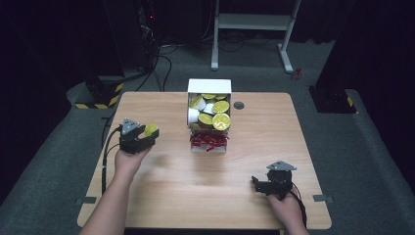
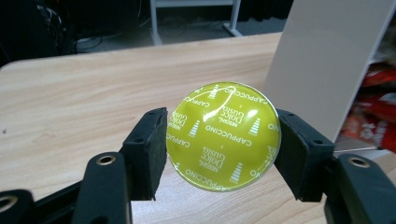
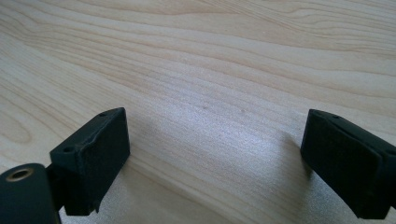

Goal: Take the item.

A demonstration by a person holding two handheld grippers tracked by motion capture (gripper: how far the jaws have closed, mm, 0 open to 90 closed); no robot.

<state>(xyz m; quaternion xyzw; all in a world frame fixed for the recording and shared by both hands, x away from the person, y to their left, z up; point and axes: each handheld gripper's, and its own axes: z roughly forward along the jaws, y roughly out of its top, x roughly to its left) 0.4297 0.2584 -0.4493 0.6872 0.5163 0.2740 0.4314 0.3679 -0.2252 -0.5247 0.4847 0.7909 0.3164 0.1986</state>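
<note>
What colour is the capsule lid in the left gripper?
Yellow-green with white lettering, clearest in the left gripper view: capsule.

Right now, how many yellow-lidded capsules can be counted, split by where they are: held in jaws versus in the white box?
Held in the left gripper, capsule: 1
Lids visible in the white box, yellow-lidded capsules: about 6; those near the back overlap, so the count is uncertain
In the right gripper, jaws apart over bare table: 0
Total: about 7
</note>
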